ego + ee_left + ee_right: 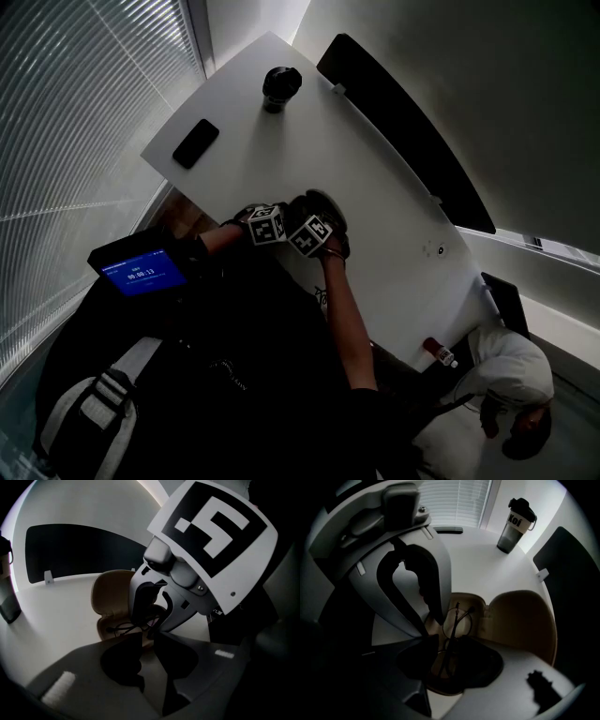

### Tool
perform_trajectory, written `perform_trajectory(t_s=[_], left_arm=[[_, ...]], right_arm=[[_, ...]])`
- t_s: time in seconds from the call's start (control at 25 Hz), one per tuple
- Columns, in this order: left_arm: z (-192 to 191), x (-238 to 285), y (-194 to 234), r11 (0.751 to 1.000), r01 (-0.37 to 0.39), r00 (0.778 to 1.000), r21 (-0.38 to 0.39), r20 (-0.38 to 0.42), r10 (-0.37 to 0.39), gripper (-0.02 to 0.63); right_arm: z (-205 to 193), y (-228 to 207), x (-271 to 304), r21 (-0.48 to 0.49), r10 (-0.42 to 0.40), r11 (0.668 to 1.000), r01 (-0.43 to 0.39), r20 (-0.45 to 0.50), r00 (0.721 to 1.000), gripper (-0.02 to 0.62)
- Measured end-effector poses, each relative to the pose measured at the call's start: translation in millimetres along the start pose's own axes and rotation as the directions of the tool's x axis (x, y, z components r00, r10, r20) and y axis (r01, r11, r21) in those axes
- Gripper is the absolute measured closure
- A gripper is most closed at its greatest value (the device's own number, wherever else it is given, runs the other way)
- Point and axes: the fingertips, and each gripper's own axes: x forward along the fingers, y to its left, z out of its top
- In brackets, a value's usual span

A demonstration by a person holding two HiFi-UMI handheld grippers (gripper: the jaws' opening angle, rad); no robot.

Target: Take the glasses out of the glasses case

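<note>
Glasses (453,634) lie in the open glasses case (525,625) on the table (375,187). The left tool (147,641) pinches its rim, likely steadying it; the right tool (448,652) hangs spread astride the glasses, poised to close.

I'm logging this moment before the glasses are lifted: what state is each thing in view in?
glasses case: open, lid swung back.
glasses: folded, lying inside the case.
left gripper: shut on the case's near rim.
right gripper: open, jaws either side of the glasses.
tumbler: upright, lid on.
phone: lying flat, dark.
timer screen: lit.
</note>
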Motion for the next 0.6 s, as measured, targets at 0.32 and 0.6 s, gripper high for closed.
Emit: perform_trajectory(t_s=[0.32, 0.6], left_arm=[[0.5, 0.1, 0.5, 1.0, 0.0, 1.0, 0.015, -0.008, 0.0, 0.515], [-0.2, 0.7, 0.4, 1.0, -0.009, 1.0, 0.028, -0.022, 0.009, 0.515]], right_arm=[[0.2, 2.6, 0.3, -0.023, -0.014, 1.0, 0.014, 0.012, 1.0, 0.465], [-1.5, 4.2, -2.2, -0.001, -0.036, 0.999, 0.036, 0.031, 0.999, 0.483]])
